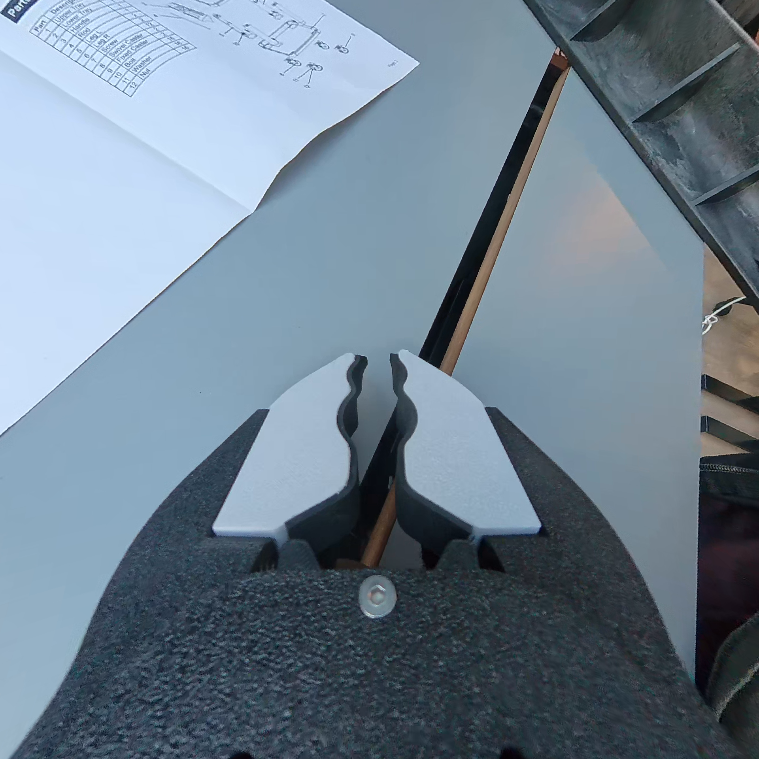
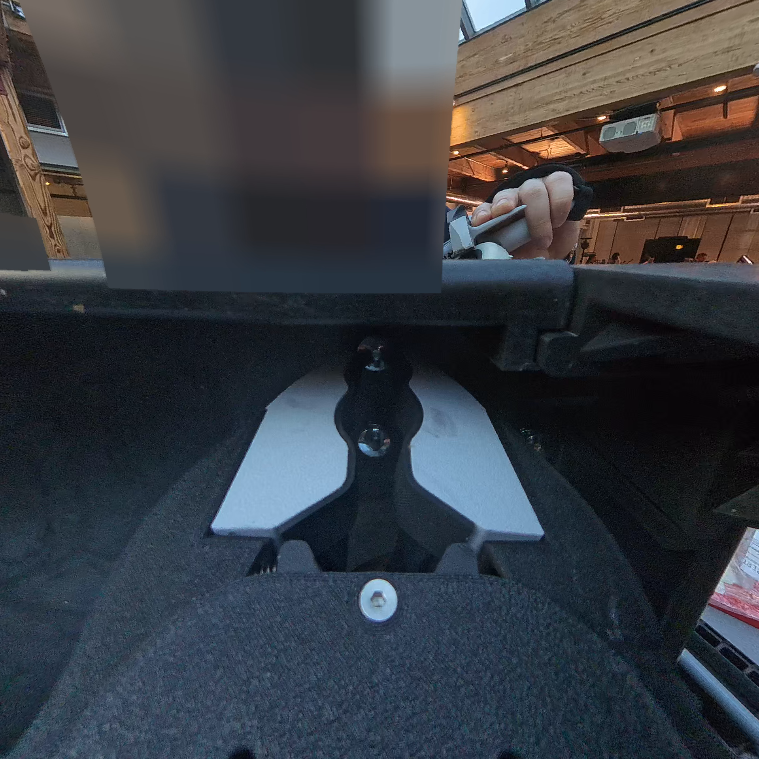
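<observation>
My left gripper hovers low over a grey table. Its jaws are almost closed, with a narrow slit at the tips and nothing in them. A black ribbed plastic tray lies at the upper right, apart from the gripper. My right gripper reaches inside the dark hollow of the same black tray, tips against its far wall. Its jaws close on a small silver bolt. A second bolt head shows on the tray between the fingers. Beyond the tray rim, a hand grips the other gripper's handle.
A white printed sheet lies at the upper left of the table. A dark gap with a wooden strip runs between two tabletops, right under the left gripper. The table edge and a black strap are at the right. A red-and-white packet lies outside the tray. The grippers' ends are close to 70 cm from one another.
</observation>
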A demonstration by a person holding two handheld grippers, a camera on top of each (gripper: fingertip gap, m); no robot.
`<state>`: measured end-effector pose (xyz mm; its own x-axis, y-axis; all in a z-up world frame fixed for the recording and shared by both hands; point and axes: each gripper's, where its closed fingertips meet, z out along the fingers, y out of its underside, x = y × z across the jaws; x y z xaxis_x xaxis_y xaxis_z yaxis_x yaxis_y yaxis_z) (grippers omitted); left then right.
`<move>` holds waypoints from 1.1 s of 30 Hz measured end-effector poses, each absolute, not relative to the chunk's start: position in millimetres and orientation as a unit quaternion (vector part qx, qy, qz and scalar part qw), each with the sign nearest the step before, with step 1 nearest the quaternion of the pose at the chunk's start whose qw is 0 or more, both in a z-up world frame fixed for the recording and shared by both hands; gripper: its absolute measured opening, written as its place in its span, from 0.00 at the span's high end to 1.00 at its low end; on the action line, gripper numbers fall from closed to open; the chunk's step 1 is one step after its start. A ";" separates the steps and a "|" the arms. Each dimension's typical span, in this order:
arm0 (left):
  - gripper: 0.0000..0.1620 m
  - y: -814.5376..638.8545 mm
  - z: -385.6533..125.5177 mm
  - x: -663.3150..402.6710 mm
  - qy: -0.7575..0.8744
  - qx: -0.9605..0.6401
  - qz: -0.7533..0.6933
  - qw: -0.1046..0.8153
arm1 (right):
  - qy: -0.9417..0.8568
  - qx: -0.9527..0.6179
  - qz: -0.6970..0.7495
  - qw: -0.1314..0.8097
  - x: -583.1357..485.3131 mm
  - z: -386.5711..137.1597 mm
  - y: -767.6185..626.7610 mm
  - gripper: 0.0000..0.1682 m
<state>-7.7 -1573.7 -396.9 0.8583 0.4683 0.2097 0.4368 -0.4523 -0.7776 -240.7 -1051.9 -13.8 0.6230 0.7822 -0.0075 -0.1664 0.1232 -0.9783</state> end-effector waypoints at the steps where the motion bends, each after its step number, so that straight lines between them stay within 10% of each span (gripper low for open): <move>1: 0.91 -1574.2 -397.0 -7.9 -0.266 -0.852 0.019 0.450 | -0.271 -0.569 0.340 0.698 -240.7 -14.0 -1051.7 0.89; 11: 0.90 -1580.3 -401.5 -5.2 -0.283 -0.863 0.014 0.419 | -0.272 -0.572 0.341 0.695 -239.5 -14.8 -1051.8 0.89; 15: 0.91 -1608.9 -396.3 -12.0 -0.253 -0.932 0.038 0.257 | -0.274 -0.572 0.339 0.694 -241.3 -15.2 -1050.7 0.89; 33: 0.83 -1597.0 -190.1 -77.6 0.186 -0.966 0.094 -0.152 | -0.275 -0.575 0.336 0.693 -242.2 -12.6 -1050.7 0.89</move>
<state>-77.6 -1597.0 -190.1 0.9136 -0.3871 -0.1243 -0.3301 -0.8847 0.3290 -242.2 -1050.7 -12.6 0.6226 0.7825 -0.0048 -0.1484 0.1121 -0.9826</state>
